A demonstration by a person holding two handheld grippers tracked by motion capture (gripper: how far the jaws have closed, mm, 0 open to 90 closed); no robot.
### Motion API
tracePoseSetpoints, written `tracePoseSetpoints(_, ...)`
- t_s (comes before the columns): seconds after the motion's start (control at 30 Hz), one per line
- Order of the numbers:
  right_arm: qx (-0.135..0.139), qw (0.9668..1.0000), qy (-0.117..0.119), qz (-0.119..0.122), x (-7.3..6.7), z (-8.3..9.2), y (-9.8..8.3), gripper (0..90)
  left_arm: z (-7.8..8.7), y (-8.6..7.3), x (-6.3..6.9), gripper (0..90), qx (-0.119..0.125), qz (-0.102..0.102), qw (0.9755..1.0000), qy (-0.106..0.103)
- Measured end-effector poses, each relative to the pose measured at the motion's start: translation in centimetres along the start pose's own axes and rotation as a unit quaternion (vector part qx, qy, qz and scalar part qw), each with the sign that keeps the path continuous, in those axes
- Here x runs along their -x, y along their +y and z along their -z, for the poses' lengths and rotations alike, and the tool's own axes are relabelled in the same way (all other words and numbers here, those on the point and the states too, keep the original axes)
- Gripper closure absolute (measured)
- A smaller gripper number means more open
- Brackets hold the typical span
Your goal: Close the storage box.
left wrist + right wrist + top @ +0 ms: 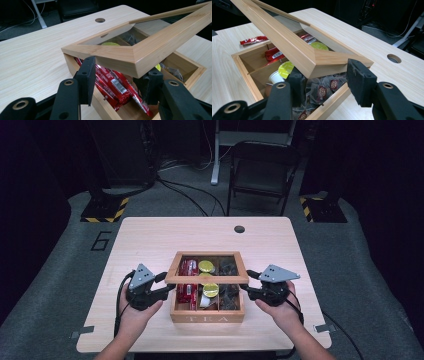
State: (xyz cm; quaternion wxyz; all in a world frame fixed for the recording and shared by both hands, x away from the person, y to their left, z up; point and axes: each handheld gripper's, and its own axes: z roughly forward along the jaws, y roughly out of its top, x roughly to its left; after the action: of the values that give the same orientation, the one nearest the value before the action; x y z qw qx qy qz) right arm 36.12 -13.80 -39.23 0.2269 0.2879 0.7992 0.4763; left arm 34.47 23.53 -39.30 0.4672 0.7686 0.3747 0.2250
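High view, box: a wooden tea box (207, 316) sits near the front of the worktop (150, 235), its glass-paned lid (207, 279) raised at a tilt over the compartments.
High view, grippers: the left hand-held gripper (169, 284) is at the lid's left edge and the right hand-held gripper (246, 281) at its right edge.
Left gripper view, grip: the jaws stand half open on either side of the lid's corner (135, 60); whether the pads press the wood is unclear. Red sachets (112, 85) lie below.
Right gripper view, grip: the jaws likewise straddle the lid's other corner (317, 62), over tea bags (322, 91) and yellow-topped capsules (285, 69). A stray red sachet (253, 40) lies on the worktop beside the box.
Doing it well: probably lowering the lid; keep both sides level and square to the rim.
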Motion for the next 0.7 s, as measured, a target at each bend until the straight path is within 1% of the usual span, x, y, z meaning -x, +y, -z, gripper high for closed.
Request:
tracePoseSetpoints(0.03, 0.001, 1.0, 0.003, 0.003, 0.0, 0.0, -0.1, 51.6, 0.0, -0.1, 0.0, 53.3, -0.002, -0.002, 1.0, -0.001)
tracePoseSetpoints(0.17, -0.001, 1.0, 0.002, -0.002, -0.3, 0.1, -0.5, 51.6, 0.1, -0.4, 0.2, 53.2, -0.002, -0.005, 1.0, -0.003)
tracePoseSetpoints(0.23, -0.002, 1.0, 0.004, 0.001, -0.3, 0.1, -0.7, 51.6, 0.2, -0.7, 0.2, 52.9, -0.005, -0.006, 0.9999, -0.007)
tracePoseSetpoints(0.27, -0.003, 1.0, 0.0, -0.001, -0.4, 0.1, -0.8, 51.7, 0.2, -0.8, 0.3, 52.5, -0.007, -0.01, 0.9999, -0.007)
tracePoseSetpoints(0.3, -0.004, 1.0, 0.002, 0.002, -0.5, 0.1, -0.9, 51.7, 0.1, -0.9, 0.3, 52.1, -0.007, -0.008, 0.9999, -0.008)
tracePoseSetpoints(0.37, -0.007, 1.0, -0.001, 0.002, -0.8, 0.2, -1.2, 51.8, 0.2, -1.2, 0.4, 51.1, -0.008, -0.008, 0.9999, -0.011)
tracePoseSetpoints(0.4, -0.006, 1.0, 0.001, 0.007, -0.8, 0.3, -1.3, 51.7, 0.2, -1.4, 0.5, 50.8, -0.008, -0.01, 0.9998, -0.012)
tracePoseSetpoints(0.43, -0.006, 1.0, 0.002, 0.005, -1.0, 0.4, -1.4, 51.7, 0.2, -1.6, 0.6, 50.3, -0.008, -0.01, 0.9998, -0.013)
tracePoseSetpoints(0.53, -0.003, 1.0, 0.001, 0.008, -1.4, 0.6, -1.9, 51.8, 0.4, -2.0, 0.9, 50.0, -0.011, -0.012, 0.9998, -0.015)
tracePoseSetpoints(0.6, -0.003, 1.0, 0.005, 0.008, -1.6, 0.8, -2.2, 52.1, 0.5, -2.4, 1.1, 49.8, -0.013, -0.014, 0.9997, -0.013)
tracePoseSetpoints(0.63, -0.006, 1.0, 0.003, 0.005, -1.7, 0.8, -2.4, 52.4, 0.5, -2.5, 1.1, 49.8, -0.015, -0.013, 0.9997, -0.016)
tracePoseSetpoints(0.67, -0.008, 0.9999, 0.007, 0.007, -1.7, 0.8, -2.6, 52.7, 0.5, -2.7, 1.2, 49.8, -0.012, -0.011, 0.9998, -0.015)
tracePoseSetpoints(0.7, -0.012, 0.9999, 0.009, 0.002, -1.8, 0.9, -2.7, 52.9, 0.5, -2.9, 1.3, 49.8, -0.014, -0.007, 0.9997, -0.017)
